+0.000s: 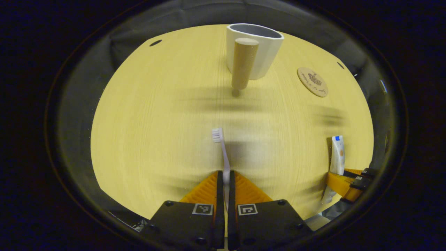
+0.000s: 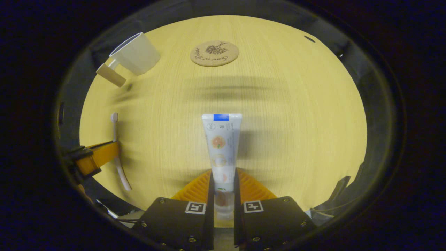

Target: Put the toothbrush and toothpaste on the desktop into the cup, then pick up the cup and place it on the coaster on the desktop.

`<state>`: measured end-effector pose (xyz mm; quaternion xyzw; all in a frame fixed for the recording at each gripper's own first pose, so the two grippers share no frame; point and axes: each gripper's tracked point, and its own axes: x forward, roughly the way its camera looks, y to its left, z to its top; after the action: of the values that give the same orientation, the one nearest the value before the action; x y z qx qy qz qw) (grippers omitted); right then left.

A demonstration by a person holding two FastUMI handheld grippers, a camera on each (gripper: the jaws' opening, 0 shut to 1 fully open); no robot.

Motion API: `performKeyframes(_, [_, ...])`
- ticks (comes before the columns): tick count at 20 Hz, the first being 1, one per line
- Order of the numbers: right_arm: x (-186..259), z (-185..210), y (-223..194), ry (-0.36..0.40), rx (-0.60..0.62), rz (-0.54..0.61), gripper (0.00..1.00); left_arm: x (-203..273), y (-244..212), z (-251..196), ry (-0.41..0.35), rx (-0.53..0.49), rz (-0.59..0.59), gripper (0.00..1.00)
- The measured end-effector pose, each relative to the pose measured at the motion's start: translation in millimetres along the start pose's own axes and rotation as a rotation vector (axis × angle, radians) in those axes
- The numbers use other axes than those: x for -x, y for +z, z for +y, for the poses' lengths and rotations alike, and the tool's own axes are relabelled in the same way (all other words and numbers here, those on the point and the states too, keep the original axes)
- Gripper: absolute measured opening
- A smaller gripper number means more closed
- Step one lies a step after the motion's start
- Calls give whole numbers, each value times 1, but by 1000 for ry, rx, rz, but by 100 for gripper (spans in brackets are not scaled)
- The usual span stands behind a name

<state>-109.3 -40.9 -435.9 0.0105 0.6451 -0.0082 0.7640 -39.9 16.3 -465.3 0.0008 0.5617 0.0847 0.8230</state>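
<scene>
Between left gripper (image 1: 225, 177) fingers: toothbrush (image 1: 223, 153), handle clamped, bristles pointing far toward cup (image 1: 256, 48). Right gripper (image 2: 223, 181) fingers closed on toothpaste (image 2: 221, 146), tube sticking forward above desktop (image 2: 296, 139). Cup stands far on desktop, wooden handle facing near; coaster (image 1: 312, 82) just right of it, apart. Step in hand, by my judgement: both items gripped, loading of cup not yet done. Next move calls for carrying toothbrush over cup mouth, tipping it upright, releasing inside; toothpaste likewise. Cup to coaster afterwards.

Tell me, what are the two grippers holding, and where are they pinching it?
The left gripper pinches the toothbrush on its handle. The right gripper pinches the toothpaste tube near its cap end.
</scene>
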Motion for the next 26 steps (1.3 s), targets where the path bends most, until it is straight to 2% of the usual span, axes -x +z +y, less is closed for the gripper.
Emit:
performKeyframes(5, [0,0,1,29,-42,11,25,-1,5,0,-26,-6,-26,12])
performKeyframes(6, [-1,0,1,30,-44,10,25,0,6,0,-34,-3,-31,8])
performKeyframes(12, [2,2,-1,69,-87,14,25,0,11,-2,-91,54,-34,8])
performKeyframes(15, [9,2,4,79,-96,-13,25,2,12,5,-89,72,-39,7])
performKeyframes(21, [21,0,14,99,-117,-54,24,45,34,2,-169,159,-117,8])
performKeyframes(26, [24,2,17,116,-125,-62,24,97,75,6,-209,195,-214,7])
